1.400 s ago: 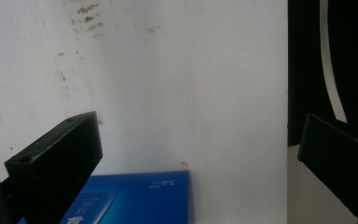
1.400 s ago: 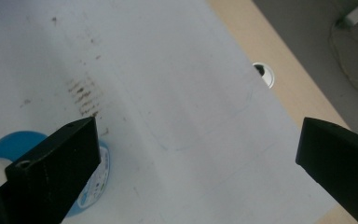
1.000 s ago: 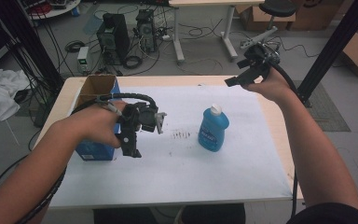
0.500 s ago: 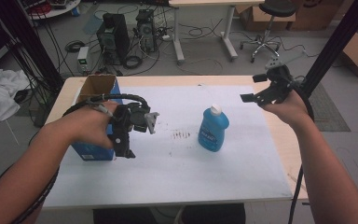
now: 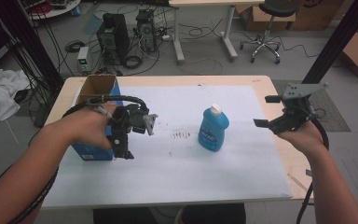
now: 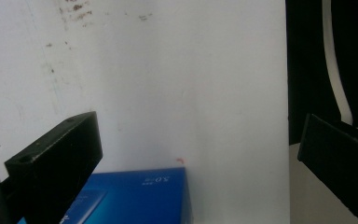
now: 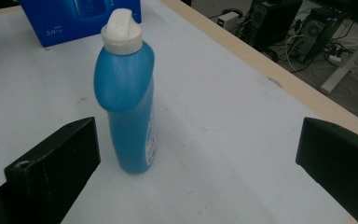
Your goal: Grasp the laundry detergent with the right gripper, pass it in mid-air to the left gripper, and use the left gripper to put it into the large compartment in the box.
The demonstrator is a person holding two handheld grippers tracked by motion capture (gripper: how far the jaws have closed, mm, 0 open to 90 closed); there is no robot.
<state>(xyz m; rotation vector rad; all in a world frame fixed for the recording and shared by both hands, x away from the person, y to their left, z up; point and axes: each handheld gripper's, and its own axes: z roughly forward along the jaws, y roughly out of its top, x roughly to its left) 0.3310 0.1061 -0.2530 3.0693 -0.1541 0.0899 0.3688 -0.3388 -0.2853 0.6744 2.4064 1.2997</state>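
Meanwhile, the right tool (image 5: 266,111) hovers spread beside the upright blue bottle (image 5: 213,128); the left tool (image 5: 121,147), also spread, hangs over the blue box (image 5: 93,150).

The left forearm is coming in from the bottom left corner, and its hand is holding the left claw (image 5: 127,135) low, with the jaws pointing down and standing wide apart. The right forearm is reaching up from the bottom right corner. Its hand is keeping the right claw (image 5: 267,111) raised, pointing to the left, and the jaws are standing wide apart too.
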